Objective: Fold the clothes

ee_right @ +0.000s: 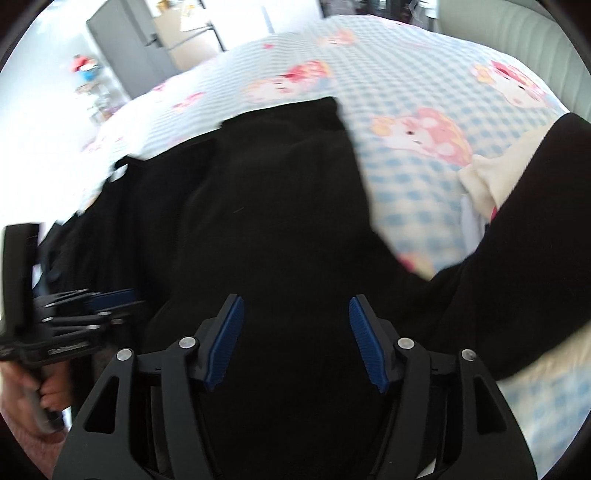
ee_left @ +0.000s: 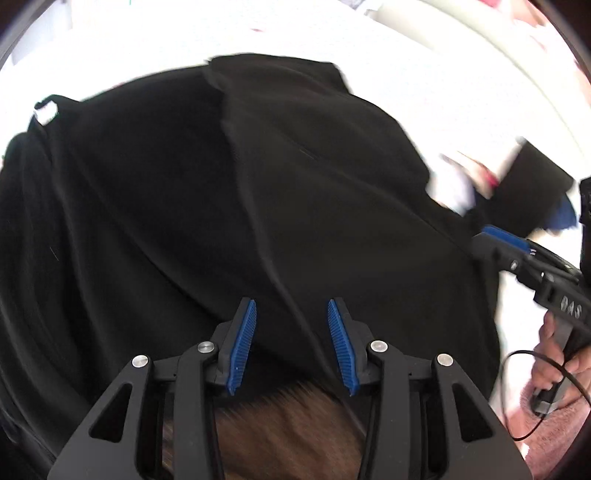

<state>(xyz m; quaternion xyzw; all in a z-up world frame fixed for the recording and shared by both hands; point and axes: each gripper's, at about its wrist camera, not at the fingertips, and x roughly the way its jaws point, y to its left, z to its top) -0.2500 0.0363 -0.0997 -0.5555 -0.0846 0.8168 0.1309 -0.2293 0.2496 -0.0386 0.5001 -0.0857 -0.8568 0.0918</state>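
Checked bedsheet (ee_right: 417,92) lying under a black garment (ee_right: 280,206), motion-blurred.
Left gripper (ee_left: 291,308) and right gripper (ee_right: 295,306) are hovering released, 2 jaws apart, cloth spreading ahead and hiding its own folds.

Blue-and-white checked bedsheet (ee_right: 406,110) printed with pink cartoon characters, pale ribbed headboard (ee_right: 498,33) at its far right edge, grey cabinet (ee_right: 125,48) beyond the bed's far left, blurred colourful clutter (ee_right: 86,70) beside it

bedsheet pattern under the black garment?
Blue-and-white check with pink cartoon characters on the bedsheet; clearest in the right wrist view.
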